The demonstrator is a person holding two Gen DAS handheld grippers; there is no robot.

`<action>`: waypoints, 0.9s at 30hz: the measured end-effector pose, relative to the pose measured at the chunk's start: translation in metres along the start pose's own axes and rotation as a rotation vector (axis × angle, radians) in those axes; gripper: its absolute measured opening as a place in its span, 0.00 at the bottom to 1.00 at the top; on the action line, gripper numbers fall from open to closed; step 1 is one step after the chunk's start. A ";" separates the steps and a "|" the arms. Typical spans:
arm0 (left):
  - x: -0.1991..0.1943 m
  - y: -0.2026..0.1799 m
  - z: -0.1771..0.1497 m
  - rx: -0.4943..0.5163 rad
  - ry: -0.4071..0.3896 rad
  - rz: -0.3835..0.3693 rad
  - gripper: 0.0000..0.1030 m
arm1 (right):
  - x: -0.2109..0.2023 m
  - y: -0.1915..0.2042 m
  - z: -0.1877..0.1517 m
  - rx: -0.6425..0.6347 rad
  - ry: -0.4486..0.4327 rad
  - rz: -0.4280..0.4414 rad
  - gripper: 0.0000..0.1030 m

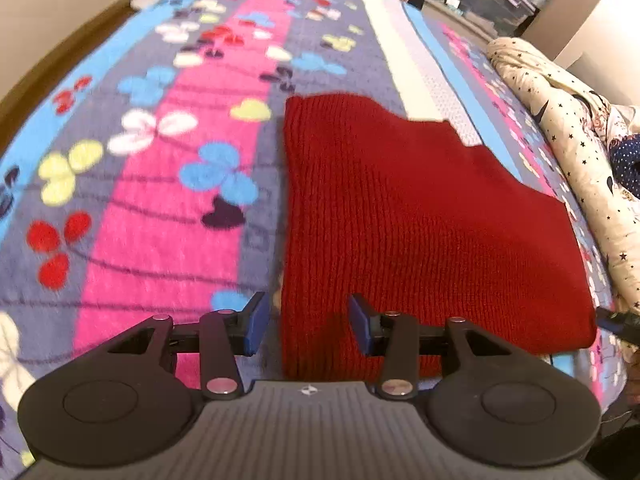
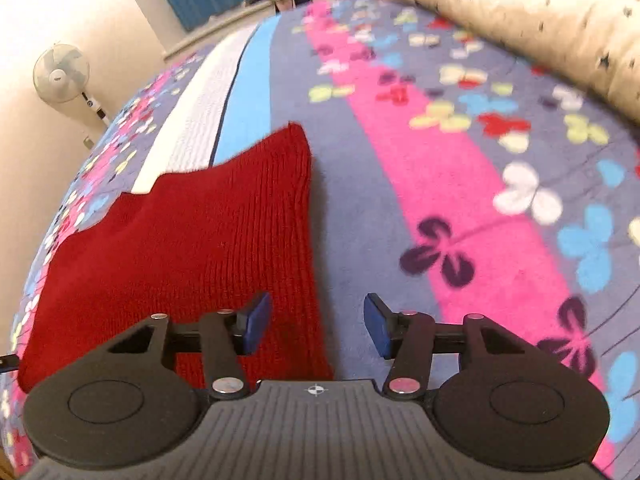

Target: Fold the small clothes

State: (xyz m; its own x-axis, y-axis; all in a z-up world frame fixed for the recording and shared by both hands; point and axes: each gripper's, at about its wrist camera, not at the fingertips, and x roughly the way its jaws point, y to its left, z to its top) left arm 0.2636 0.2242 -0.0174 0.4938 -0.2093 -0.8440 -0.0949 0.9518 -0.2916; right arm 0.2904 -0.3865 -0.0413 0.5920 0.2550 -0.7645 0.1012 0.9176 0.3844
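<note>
left claw and right claw both angled downward, jaws apart, empty

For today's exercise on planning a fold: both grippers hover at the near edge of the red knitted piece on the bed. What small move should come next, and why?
Probably lower both and close on the near corners. The left gripper and right gripper are open, pads off the cloth, each straddling a side edge of the red knitted garment, which lies flat on the blanket.

Support: bed with flowered striped blanket
On it: folded red knit garment (flat)
Right of garment: star-print quilt
</note>
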 end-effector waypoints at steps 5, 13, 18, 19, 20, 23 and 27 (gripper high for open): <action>0.011 -0.010 -0.009 0.055 0.055 0.000 0.46 | 0.021 0.019 -0.009 -0.112 0.084 -0.041 0.53; 0.001 -0.017 -0.016 0.136 0.027 0.022 0.15 | 0.016 0.028 -0.014 -0.189 0.064 -0.024 0.21; -0.047 -0.012 -0.020 0.119 -0.077 -0.070 0.13 | -0.021 0.010 -0.003 -0.068 -0.069 0.098 0.12; -0.057 -0.009 -0.024 0.113 -0.096 -0.095 0.13 | -0.033 0.006 -0.002 -0.044 -0.105 0.136 0.11; -0.063 -0.007 -0.028 0.108 -0.100 -0.107 0.13 | -0.041 0.004 -0.002 -0.045 -0.125 0.153 0.11; -0.065 -0.005 -0.043 0.096 -0.058 -0.101 0.13 | -0.042 0.001 -0.007 -0.095 -0.097 0.102 0.11; -0.042 -0.012 -0.049 0.166 0.043 0.015 0.16 | -0.015 -0.006 -0.019 -0.117 0.102 0.012 0.13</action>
State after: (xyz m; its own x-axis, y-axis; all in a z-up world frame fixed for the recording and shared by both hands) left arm 0.2016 0.2104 -0.0009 0.4554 -0.2012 -0.8673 0.0436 0.9780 -0.2040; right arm 0.2658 -0.3899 -0.0426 0.5077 0.2906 -0.8111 -0.0033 0.9420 0.3355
